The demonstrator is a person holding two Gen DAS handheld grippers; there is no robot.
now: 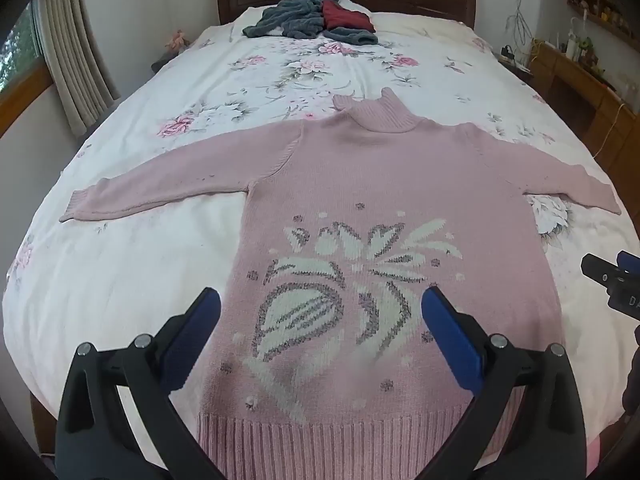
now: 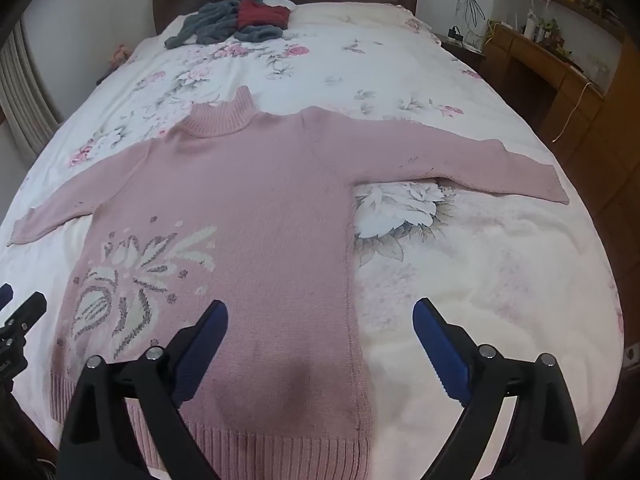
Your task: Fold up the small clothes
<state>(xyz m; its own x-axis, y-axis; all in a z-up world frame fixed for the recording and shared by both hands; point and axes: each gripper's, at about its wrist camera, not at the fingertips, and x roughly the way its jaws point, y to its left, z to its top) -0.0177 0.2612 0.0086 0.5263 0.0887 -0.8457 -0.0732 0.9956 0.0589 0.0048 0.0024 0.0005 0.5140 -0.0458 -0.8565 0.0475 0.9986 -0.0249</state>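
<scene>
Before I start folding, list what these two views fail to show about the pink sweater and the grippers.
- Pink sweater hem: cut by the bottom edge and covered by the left hand-held gripper in the left wrist view.
- Hem in the right wrist view: partly behind the right hand-held gripper.
- Sweater's back: face down on the bed.
- Grey and red clothes: too far to identify.
</scene>
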